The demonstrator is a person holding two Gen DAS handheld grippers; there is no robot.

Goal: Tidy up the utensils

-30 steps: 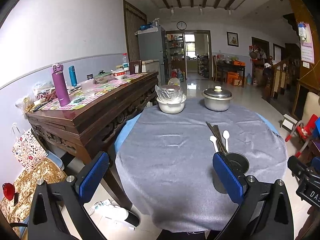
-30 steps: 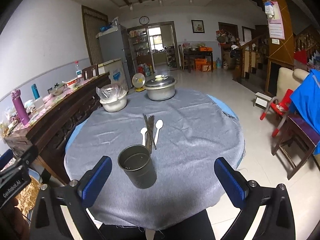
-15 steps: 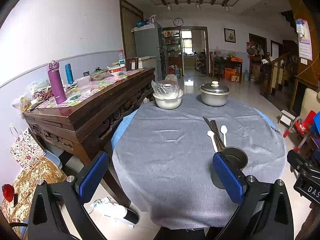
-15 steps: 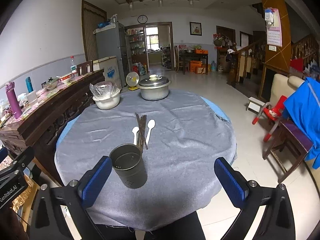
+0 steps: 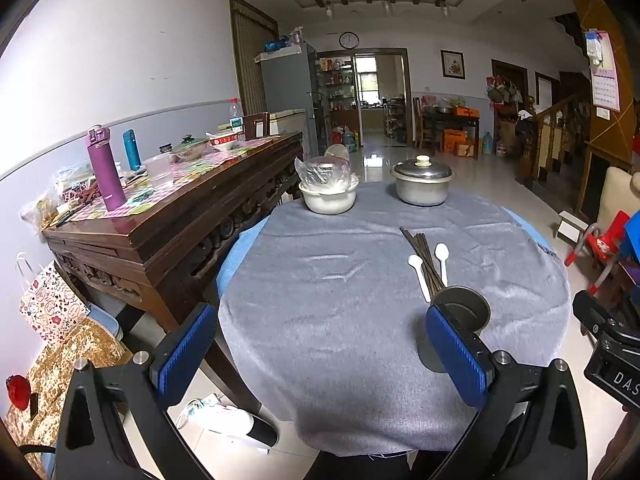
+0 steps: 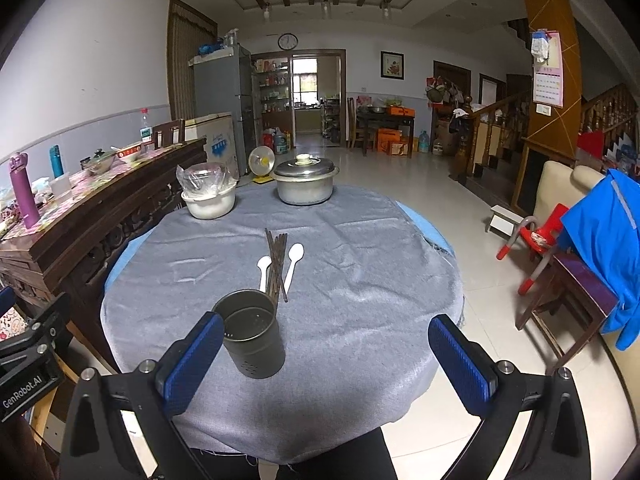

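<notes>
A dark metal utensil holder (image 6: 253, 332) stands upright and empty near the front of the round table; it also shows in the left wrist view (image 5: 462, 320), partly behind my right finger. Just beyond it lie a bundle of dark chopsticks (image 6: 277, 264) and two white spoons, one to the left (image 6: 263, 270) and one to the right (image 6: 294, 258) of the bundle. They also show in the left wrist view (image 5: 425, 254). My left gripper (image 5: 326, 354) and my right gripper (image 6: 328, 364) are both open and empty, held above the table's near edge.
The table has a grey cloth (image 6: 360, 264). At its far side stand a white bowl with a plastic bag (image 6: 208, 196) and a lidded metal pot (image 6: 305, 180). A wooden sideboard (image 5: 168, 216) with bottles stands left. Chairs and a blue jacket (image 6: 600, 240) are at the right.
Both cameras have tilted up and drawn back a little, so the table sits lower in view. Both grippers stay open. The utensils and the holder have not moved.
</notes>
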